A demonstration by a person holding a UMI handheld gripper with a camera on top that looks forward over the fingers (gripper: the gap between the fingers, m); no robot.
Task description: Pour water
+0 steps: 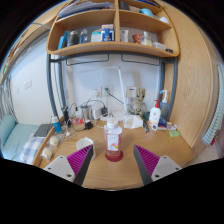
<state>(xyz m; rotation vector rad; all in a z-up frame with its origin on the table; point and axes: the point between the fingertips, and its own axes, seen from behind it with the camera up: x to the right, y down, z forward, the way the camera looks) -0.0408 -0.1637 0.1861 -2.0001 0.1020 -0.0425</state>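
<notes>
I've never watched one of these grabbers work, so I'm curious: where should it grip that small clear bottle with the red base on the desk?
Probably around the middle of the bottle, coming straight ahead. It stands upright beyond the open fingers of the gripper, roughly centred on their gap, and its narrow body should fit between the pads.

Looks like a dormitory or home study nook: wooden table (110, 170) crowded with bottles (155, 113) and toiletries, wooden shelf (112, 46) above stocked with jars, bed edge (18, 137) alongside.

One wide-angle view rides on the tool (112, 160) — low over the bench (110, 172), facing the back wall and the shelf (112, 45) above.
</notes>
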